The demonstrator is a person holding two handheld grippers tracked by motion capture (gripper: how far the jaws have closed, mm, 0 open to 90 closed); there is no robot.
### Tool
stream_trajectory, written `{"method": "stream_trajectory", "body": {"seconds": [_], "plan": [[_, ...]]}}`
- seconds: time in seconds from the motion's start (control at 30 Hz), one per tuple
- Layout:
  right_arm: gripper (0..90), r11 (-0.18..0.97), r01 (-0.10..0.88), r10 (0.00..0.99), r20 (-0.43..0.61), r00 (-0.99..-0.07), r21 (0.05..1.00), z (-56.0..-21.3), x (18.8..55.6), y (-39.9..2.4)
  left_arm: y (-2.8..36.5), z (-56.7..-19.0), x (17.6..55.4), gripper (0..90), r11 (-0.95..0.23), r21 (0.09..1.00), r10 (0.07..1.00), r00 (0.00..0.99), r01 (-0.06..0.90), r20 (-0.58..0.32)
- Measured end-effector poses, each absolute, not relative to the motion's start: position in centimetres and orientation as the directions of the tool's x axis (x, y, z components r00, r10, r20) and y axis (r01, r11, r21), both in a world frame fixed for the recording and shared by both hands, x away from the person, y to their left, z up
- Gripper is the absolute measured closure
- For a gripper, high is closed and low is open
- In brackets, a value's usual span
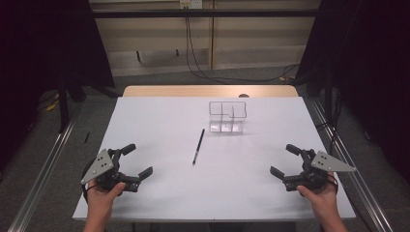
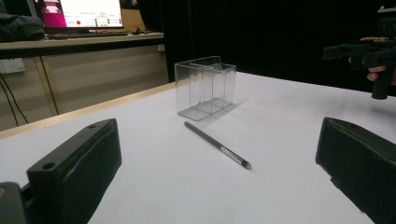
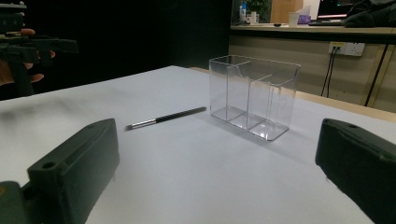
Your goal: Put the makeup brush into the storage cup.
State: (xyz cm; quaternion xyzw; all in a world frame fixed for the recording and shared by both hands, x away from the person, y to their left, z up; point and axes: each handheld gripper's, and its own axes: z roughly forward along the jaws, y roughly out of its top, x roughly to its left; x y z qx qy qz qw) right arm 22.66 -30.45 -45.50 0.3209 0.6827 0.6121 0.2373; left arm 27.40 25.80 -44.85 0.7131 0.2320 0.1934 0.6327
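Note:
A thin black pen [image 1: 198, 146] lies on the white table [image 1: 159, 116], near its middle; it also lies ahead of the jaws as the pen [image 2: 217, 144] and the pen [image 3: 166, 117]. Just behind it stands a clear plastic holder [image 1: 227, 116] with compartments, empty, seen again as the holder [image 2: 205, 86] and the holder [image 3: 253, 96]. My left gripper [image 1: 137, 160] rests at the front left, jaws open and empty. At the front right my right gripper [image 1: 285, 160] is likewise open with nothing between its jaws. Both point inward toward the pen.
The table's wooden far edge [image 1: 210, 91] borders a grey floor with cables [image 1: 203, 72]. Metal rails [image 1: 43, 169] run along both sides of the table. A desk with a lit monitor [image 2: 88, 13] stands beyond it.

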Motion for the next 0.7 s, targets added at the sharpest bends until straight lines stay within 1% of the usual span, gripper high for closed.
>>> {"method": "stream_trajectory", "body": {"seconds": [0.4,0.7], "plan": [[0.0,0.044,0.147,0.730,0.069,-0.680,0.988,-45.5,22.5,-30.6,25.2,-44.8,28.1,0.1,-0.078,0.993,0.588,0.809,0.085,-0.023],[0.0,0.043,0.145,0.732,0.068,-0.678,0.988,-45.5,22.4,-30.6,24.1,-44.6,29.5,0.1,-0.066,0.994,0.601,0.799,0.088,-0.031]]}}
